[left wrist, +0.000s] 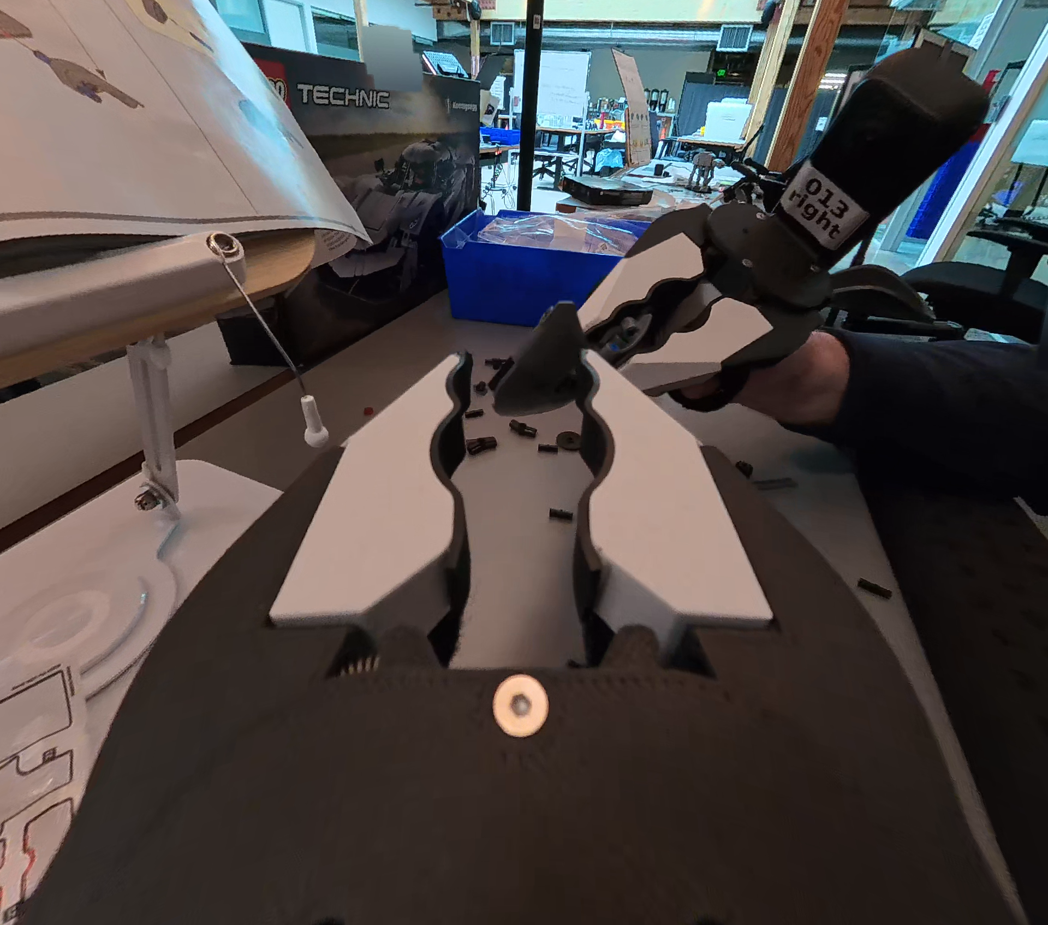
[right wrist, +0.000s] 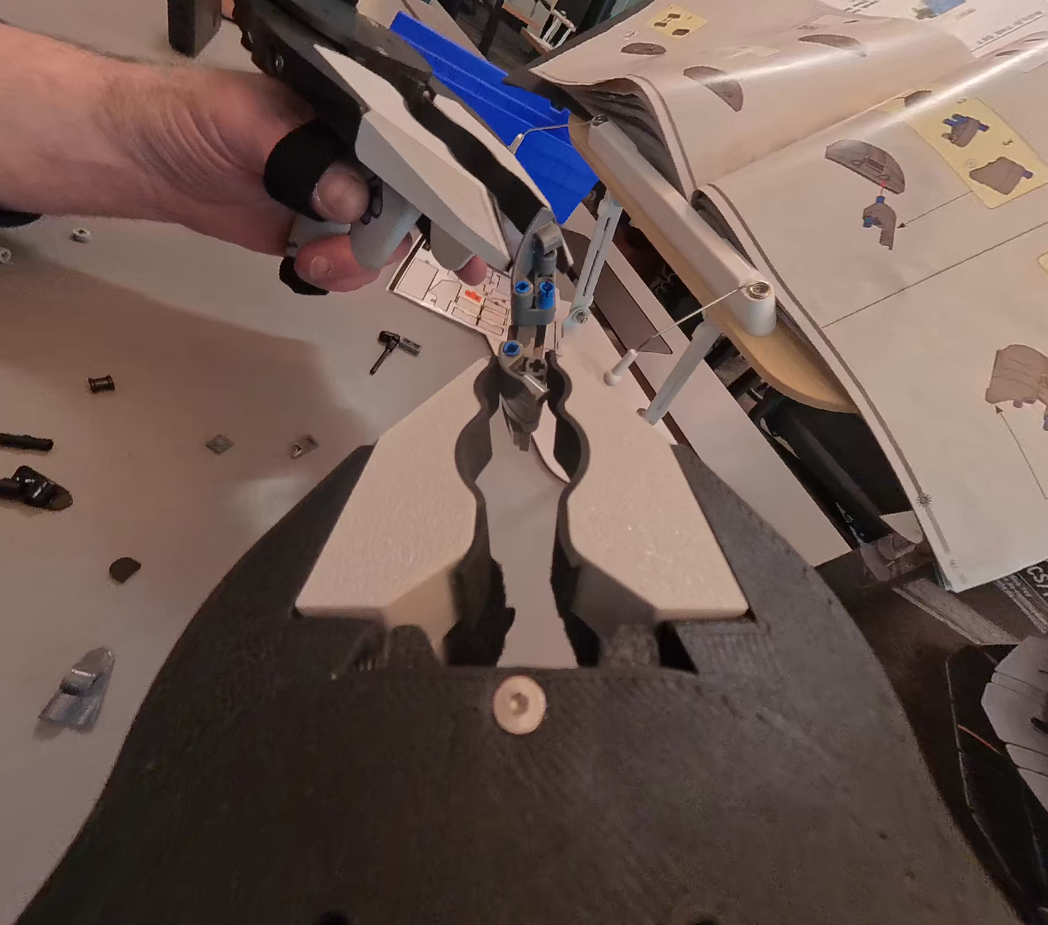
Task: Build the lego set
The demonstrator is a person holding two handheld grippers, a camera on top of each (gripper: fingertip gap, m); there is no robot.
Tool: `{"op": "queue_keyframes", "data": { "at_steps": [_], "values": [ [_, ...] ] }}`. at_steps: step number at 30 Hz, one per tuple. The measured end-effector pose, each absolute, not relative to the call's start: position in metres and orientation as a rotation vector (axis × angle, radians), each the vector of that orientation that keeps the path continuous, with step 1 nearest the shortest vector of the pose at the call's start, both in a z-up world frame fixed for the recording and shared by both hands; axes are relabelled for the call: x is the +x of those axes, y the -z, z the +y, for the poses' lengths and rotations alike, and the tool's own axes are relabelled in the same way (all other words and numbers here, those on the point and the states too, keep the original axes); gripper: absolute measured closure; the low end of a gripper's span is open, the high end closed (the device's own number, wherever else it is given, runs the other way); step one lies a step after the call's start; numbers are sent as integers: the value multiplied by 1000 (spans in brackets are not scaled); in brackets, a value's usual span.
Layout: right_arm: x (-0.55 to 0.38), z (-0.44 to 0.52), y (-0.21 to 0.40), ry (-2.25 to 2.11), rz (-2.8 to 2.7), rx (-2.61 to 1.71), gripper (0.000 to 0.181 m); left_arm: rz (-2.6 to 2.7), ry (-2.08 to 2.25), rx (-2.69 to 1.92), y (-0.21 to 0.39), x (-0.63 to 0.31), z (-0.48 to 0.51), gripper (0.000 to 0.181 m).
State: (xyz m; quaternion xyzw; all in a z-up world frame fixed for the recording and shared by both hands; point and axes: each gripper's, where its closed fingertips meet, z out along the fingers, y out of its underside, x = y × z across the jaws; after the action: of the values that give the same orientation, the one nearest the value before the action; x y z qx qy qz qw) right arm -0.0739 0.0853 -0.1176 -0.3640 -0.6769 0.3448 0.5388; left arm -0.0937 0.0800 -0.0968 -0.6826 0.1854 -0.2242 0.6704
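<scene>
We hold two grippers over a grey desk (right wrist: 170, 330), meeting tip to tip. The left gripper (left wrist: 524, 376) has its fingers set fairly wide, with a dark grey curved panel (left wrist: 539, 370) resting against the right finger (left wrist: 641, 444); whether both fingers press it, we cannot tell. The right gripper (right wrist: 522, 387) has its fingers drawn narrow around a small grey lego assembly (right wrist: 524, 347) with blue pins (right wrist: 533, 288), which reaches forward from the fingertips to the panel. Small black pins (left wrist: 482, 444) lie scattered on the desk beyond the left fingers. An open instruction booklet (right wrist: 850, 160) sits on a stand right of the right fingers. To seat the parts well, we judge the pins should line up squarely with the panel's holes, then be pressed straight, without twisting.
</scene>
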Motion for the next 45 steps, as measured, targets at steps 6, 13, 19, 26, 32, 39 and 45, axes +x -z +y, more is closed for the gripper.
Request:
{"op": "queue_keyframes", "data": {
  "at_steps": [6, 13, 19, 26, 32, 39, 45],
  "values": [
    [-75, 88, 124, -792, -1635, -881, 167, 432, 494, -1558, 102, -90, 82, 147],
    [-77, 93, 145, -766, -1710, -954, 167, 424, 494, -1590, 106, -91, 84, 142],
    [-78, 88, 162, -800, -1787, -1013, 168, 398, 530, -1764, 138, -96, 89, 147],
    [-79, 89, 165, -795, -1792, -1025, 168, 426, 529, -1836, 156, -92, 92, 160],
    [-79, 87, 161, -741, -1778, -972, 168, 418, 534, -1824, 153, -94, 92, 165],
    [-79, 87, 156, -717, -1759, -930, 168, 436, 525, -1805, 149, -94, 90, 164],
    [-79, 88, 149, -649, -1722, -881, 168, 397, 527, -1823, 150, -99, 91, 163]
  ]
}}
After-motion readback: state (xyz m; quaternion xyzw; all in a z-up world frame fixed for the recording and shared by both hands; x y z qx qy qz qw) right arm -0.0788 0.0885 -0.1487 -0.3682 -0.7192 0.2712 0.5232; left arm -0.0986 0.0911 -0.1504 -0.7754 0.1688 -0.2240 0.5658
